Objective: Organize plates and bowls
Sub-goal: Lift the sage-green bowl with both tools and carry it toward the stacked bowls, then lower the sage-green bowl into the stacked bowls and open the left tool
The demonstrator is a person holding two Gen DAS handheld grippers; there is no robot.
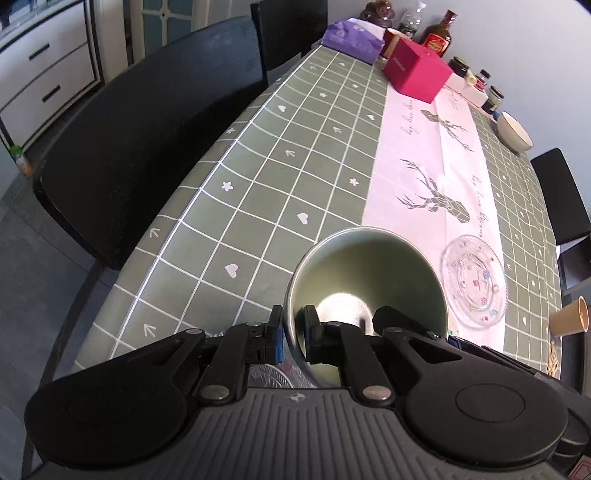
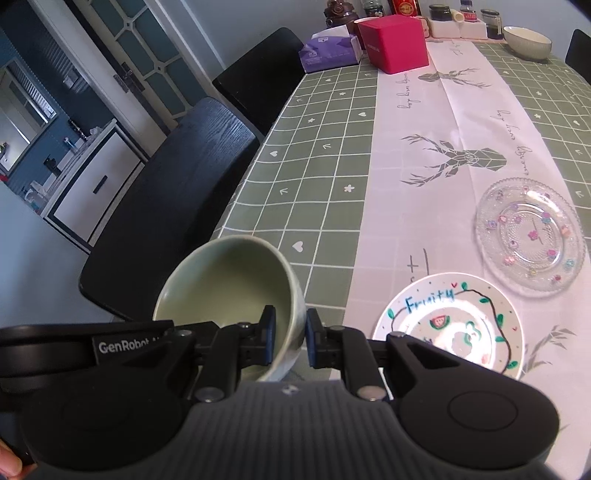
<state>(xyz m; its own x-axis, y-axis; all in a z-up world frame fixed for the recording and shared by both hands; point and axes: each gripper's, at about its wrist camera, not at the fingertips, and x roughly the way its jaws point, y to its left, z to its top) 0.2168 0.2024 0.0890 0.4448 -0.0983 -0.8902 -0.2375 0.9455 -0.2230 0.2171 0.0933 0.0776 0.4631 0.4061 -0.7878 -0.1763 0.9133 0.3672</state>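
My left gripper (image 1: 293,328) is shut on the rim of a green bowl (image 1: 369,273), tilted and held above the table's near end. The same green bowl (image 2: 229,291) shows in the right wrist view, and my right gripper (image 2: 290,338) is shut on its rim, one finger inside and one outside. A clear glass plate (image 2: 530,236) with coloured dots lies on the white runner; it also shows in the left wrist view (image 1: 474,284). A painted "Fruity" plate (image 2: 448,325) lies near it. A white bowl (image 2: 527,42) stands at the far right, also seen in the left wrist view (image 1: 514,133).
The green checked tablecloth (image 1: 258,192) covers the table. A pink box (image 2: 395,42), a purple tissue pack (image 2: 328,51), bottles and jars (image 1: 439,35) crowd the far end. Black chairs (image 2: 177,192) stand along the left side. A paper cup (image 1: 569,317) sits at the right edge.
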